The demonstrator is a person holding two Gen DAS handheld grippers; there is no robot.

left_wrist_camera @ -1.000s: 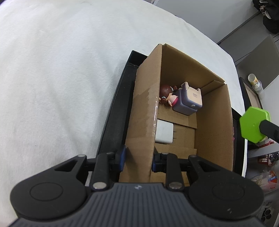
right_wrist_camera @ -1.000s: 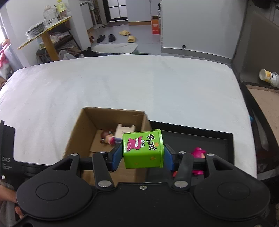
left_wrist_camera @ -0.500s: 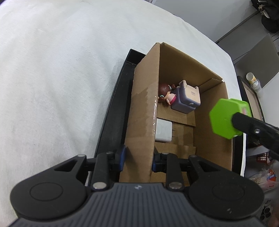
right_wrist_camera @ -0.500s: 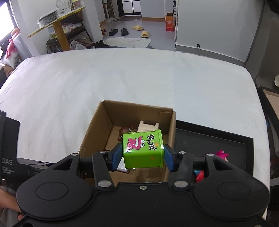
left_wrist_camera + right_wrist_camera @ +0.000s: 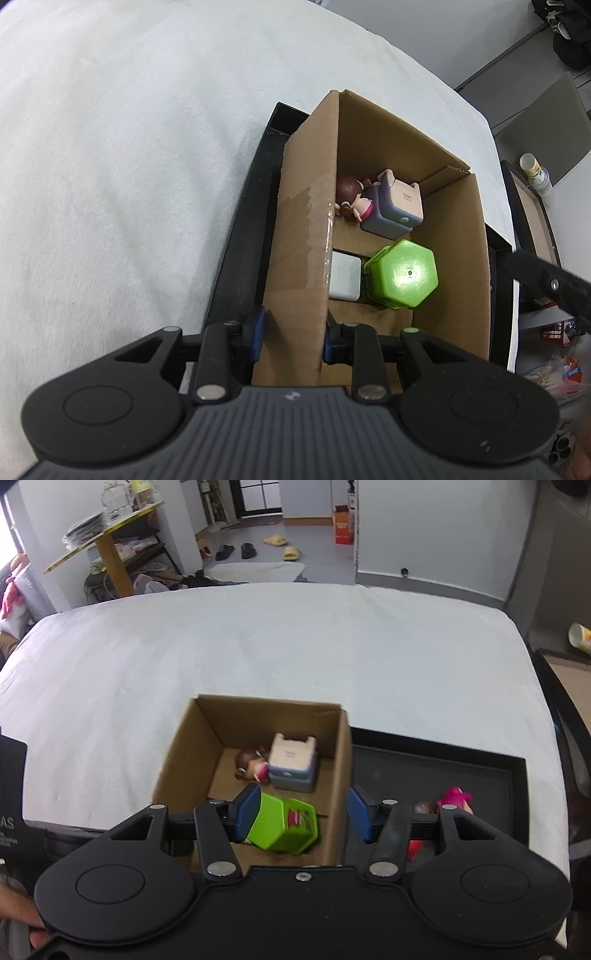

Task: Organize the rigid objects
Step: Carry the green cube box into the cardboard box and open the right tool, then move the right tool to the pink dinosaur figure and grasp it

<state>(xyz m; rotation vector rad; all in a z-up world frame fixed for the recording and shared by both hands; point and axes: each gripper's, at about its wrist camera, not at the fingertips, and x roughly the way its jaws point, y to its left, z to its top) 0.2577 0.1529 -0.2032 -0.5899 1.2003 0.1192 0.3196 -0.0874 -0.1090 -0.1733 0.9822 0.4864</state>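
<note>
A cardboard box (image 5: 303, 236) stands on a black tray (image 5: 240, 240). My left gripper (image 5: 293, 336) is shut on the box's near wall, one pad on each side. Inside the box lie a small doll (image 5: 351, 199), a purple and beige toy (image 5: 395, 206), a white block (image 5: 345, 273) and the green hexagonal tin (image 5: 402, 273). My right gripper (image 5: 303, 815) hovers over the box (image 5: 343, 775) with its jaws opening. The green tin (image 5: 284, 823) sits tilted below and between them, close to the left pad and free of the right one. The doll (image 5: 251, 764) lies further back.
The tray (image 5: 436, 771) extends right of the box and holds a pink toy (image 5: 454, 797). White cloth (image 5: 295, 646) covers the table all around. A hand (image 5: 14, 915) shows at lower left. The right gripper's finger (image 5: 546, 284) reaches in over the box's right side.
My right gripper carried the green tin over the box, then opened and let it go; the tin now lies inside the box. The left gripper kept its hold on the wall.
</note>
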